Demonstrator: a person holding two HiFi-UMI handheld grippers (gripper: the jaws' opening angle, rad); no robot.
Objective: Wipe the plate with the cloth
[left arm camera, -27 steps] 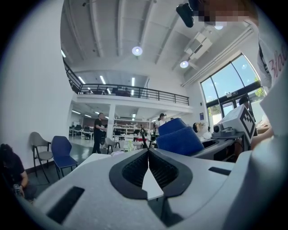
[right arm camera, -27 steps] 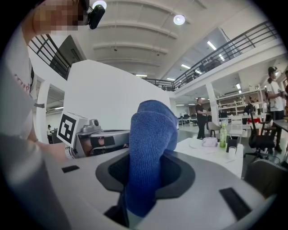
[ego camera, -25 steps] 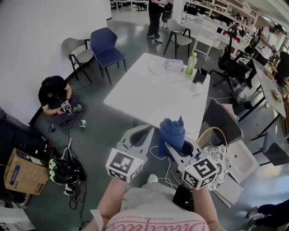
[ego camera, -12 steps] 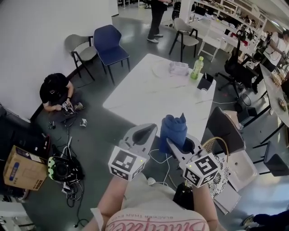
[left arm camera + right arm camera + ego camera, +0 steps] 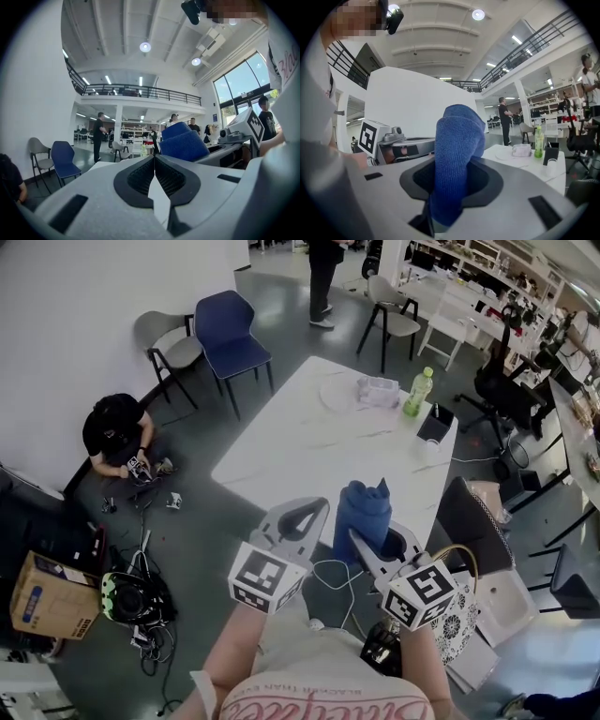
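Here the right claw [image 5: 370, 534] clamps the blue cloth [image 5: 362, 510] upright — left claw [image 5: 317, 507] pressed together, empty.

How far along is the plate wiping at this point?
Done: the blue cloth is picked up, clamped in the right tool. In hand: both tools are held out short of the white table; the left tool is shut and empty. Left: reaching the plate at the table's far end, beside a clear container and green bottle, and all the wiping; the cloth has not touched it.
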